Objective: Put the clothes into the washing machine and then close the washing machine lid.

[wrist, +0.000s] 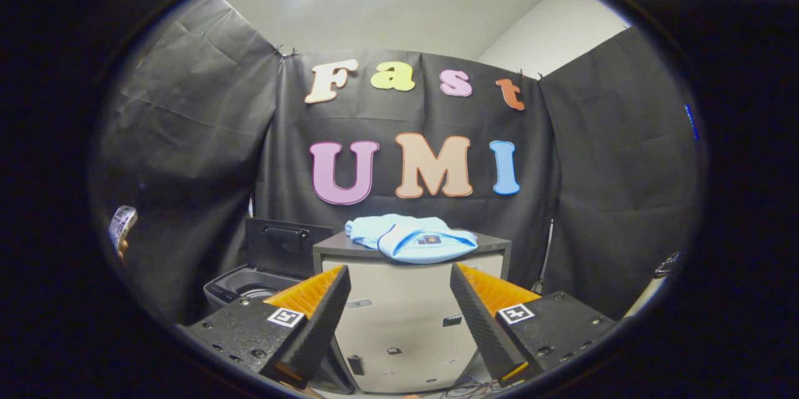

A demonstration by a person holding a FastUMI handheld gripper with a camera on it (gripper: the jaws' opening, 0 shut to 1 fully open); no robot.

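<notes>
Holding my gripper spread wide with nothing between its fingers, I see the light blue clothes folded atop a cabinet beyond them; the washing machine, lid raised, stands just beside it.

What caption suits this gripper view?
Open claw faces a folded light-blue shirt on a white cabinet, beside the lid-up grey washing machine.

Clothes atop cabinet, washing machine left of it

One light-blue garment, one cabinet, one washing machine, lid up.
</notes>
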